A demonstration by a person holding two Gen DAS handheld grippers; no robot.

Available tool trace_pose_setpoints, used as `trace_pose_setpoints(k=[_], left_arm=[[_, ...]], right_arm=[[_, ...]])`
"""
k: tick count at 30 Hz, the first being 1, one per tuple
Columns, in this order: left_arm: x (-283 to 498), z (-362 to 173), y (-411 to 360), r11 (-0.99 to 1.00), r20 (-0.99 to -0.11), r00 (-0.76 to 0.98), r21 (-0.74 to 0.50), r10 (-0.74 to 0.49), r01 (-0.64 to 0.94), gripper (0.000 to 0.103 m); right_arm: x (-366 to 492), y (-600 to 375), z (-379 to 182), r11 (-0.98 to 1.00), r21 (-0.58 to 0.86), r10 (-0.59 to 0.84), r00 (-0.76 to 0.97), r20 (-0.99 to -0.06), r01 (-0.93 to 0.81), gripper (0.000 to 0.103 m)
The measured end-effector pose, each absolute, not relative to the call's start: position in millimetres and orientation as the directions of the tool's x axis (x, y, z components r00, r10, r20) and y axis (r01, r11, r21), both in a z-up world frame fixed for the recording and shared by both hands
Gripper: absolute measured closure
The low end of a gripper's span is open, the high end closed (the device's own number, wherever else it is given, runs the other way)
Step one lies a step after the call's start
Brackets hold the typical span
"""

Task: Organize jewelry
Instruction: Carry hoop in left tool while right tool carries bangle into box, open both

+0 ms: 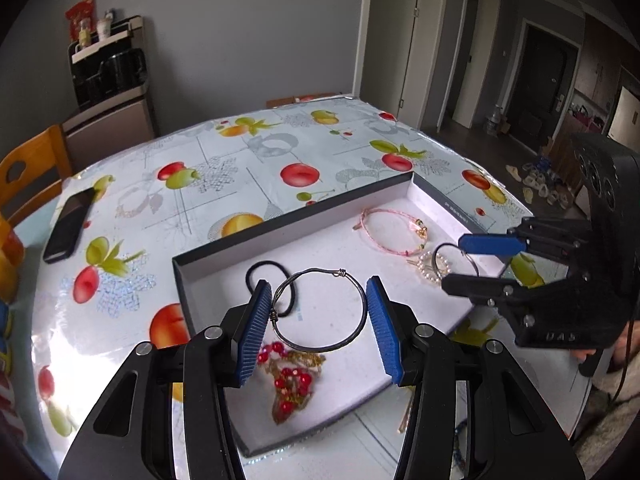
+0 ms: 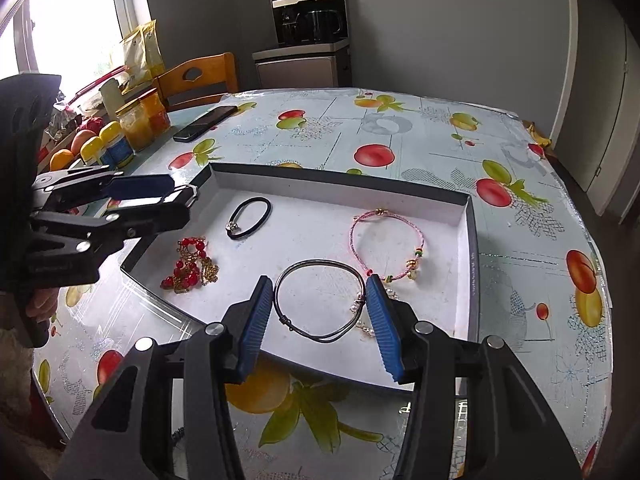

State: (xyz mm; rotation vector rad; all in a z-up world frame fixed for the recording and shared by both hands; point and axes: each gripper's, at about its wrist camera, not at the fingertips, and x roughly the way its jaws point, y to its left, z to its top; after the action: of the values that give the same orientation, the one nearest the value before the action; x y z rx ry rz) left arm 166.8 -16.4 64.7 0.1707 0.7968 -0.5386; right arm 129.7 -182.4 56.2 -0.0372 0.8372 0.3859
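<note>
The shallow box (image 2: 472,240) on the bench (image 2: 400,120) holds the jewelry. Both tongs hang half open and empty above it: the left tongs (image 1: 318,328) over the metal bangle (image 1: 320,312) (red bead necklace (image 1: 290,380) just below), the right tongs (image 2: 320,324) framing the same bangle.
</note>
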Motion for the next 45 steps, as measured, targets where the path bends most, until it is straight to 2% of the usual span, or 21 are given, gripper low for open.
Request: trace_pose_setpoints(k=[5, 18, 45], left_arm=[[201.8, 50.4, -32.9, 0.850, -0.749, 0.524, -0.098, -0.406, 0.518, 0.052], [244.6, 24.8, -63.2, 0.846, -0.803, 0.466, -0.085, -0.371, 0.527, 0.052], [262.5, -0.8, -78.5, 0.837, -0.853, 0.395, -0.084, -0.341, 0.540, 0.051]], right_arm=[[139.0, -173.6, 45.3, 0.921, 0.144, 0.342, 0.576, -0.743, -0.362, 0.055], [156.6, -170.2, 25.3, 0.912, 0.177, 0.362, 0.524, -0.771, -0.370, 0.055], [166.1, -166.8, 13.5, 0.900, 0.184, 0.368, 0.464, -0.806, -0.395, 0.054]])
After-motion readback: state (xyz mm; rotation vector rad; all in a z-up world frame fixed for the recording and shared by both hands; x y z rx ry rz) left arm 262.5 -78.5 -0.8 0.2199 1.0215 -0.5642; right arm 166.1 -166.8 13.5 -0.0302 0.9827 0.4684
